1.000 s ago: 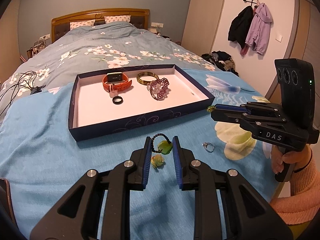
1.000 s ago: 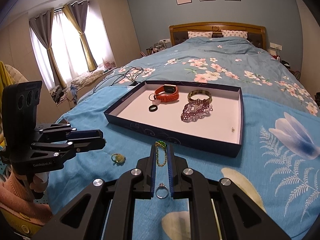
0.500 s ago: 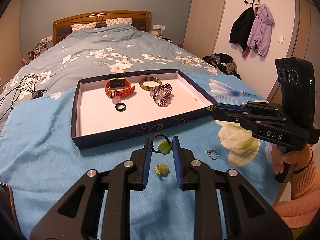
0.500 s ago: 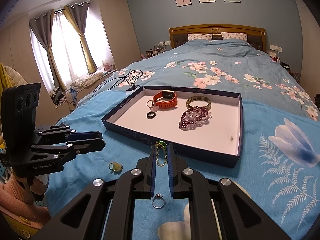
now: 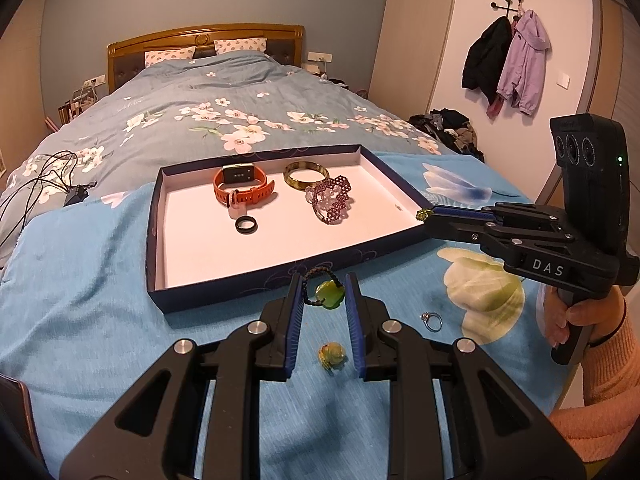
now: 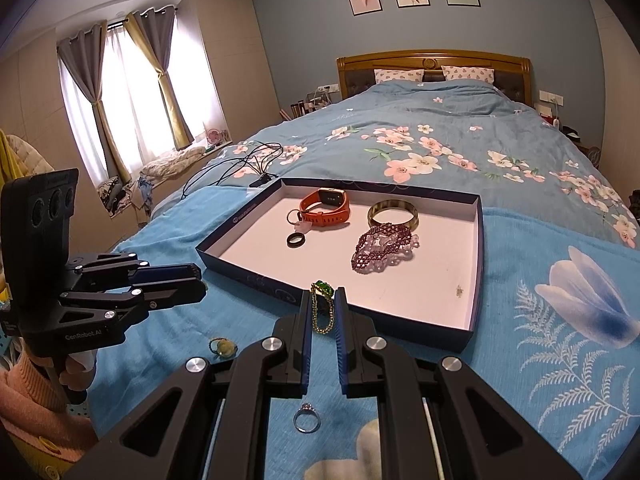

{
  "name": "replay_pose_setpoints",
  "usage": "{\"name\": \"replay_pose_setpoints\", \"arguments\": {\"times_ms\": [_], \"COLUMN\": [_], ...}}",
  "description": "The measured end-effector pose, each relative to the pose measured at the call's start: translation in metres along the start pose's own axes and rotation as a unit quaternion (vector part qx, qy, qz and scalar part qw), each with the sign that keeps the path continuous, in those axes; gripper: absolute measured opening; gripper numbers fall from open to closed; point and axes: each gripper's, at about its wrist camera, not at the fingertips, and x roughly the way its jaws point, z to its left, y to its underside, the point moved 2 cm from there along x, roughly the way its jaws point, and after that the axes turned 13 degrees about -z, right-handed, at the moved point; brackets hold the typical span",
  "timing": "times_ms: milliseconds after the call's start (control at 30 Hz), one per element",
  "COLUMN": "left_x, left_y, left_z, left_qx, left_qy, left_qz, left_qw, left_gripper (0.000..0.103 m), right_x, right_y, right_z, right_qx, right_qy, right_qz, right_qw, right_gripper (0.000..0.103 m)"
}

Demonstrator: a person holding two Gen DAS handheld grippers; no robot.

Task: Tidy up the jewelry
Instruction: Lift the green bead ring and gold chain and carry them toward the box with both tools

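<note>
My left gripper (image 5: 323,289) is shut on a green stone pendant (image 5: 329,295) with a black bead cord, held just above the blue blanket in front of the tray. My right gripper (image 6: 324,300) is shut on a gold chain with a green stone (image 6: 322,312); in the left wrist view it (image 5: 429,216) hovers at the tray's right front corner. The dark blue tray (image 5: 280,276) holds an orange watch (image 5: 242,190), a gold bangle (image 5: 306,174), a purple beaded bracelet (image 5: 332,200) and a black ring (image 5: 246,225). A yellow-green ring (image 5: 331,354) and a silver ring (image 5: 431,321) lie on the blanket.
The tray (image 6: 256,272) sits on a floral bed with a wooden headboard (image 5: 204,38). Black cables (image 5: 48,176) lie to the tray's left. A person's hand in an orange sleeve (image 5: 592,320) holds the right gripper. Jackets (image 5: 508,60) hang on the right wall.
Both grippers have lifted slightly with their pieces still held, so the tray and the two loose rings sit lower in both views. Neither jaw has moved.
</note>
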Motion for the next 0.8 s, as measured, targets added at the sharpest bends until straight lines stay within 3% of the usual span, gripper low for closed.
{"name": "replay_pose_setpoints", "arguments": {"times_ms": [800], "left_x": [0.011], "left_y": [-0.014], "left_z": [0.009], "left_qx": [0.001], "left_qy": [-0.013], "left_qz": [-0.009], "left_qw": [0.9999], "left_gripper": [0.021], "right_x": [0.014], "right_y": [-0.013], "right_z": [-0.009], "right_qx": [-0.009], "right_qy": [0.005], "right_qz": [0.0], "right_qw": [1.0], "right_gripper": [0.009]}}
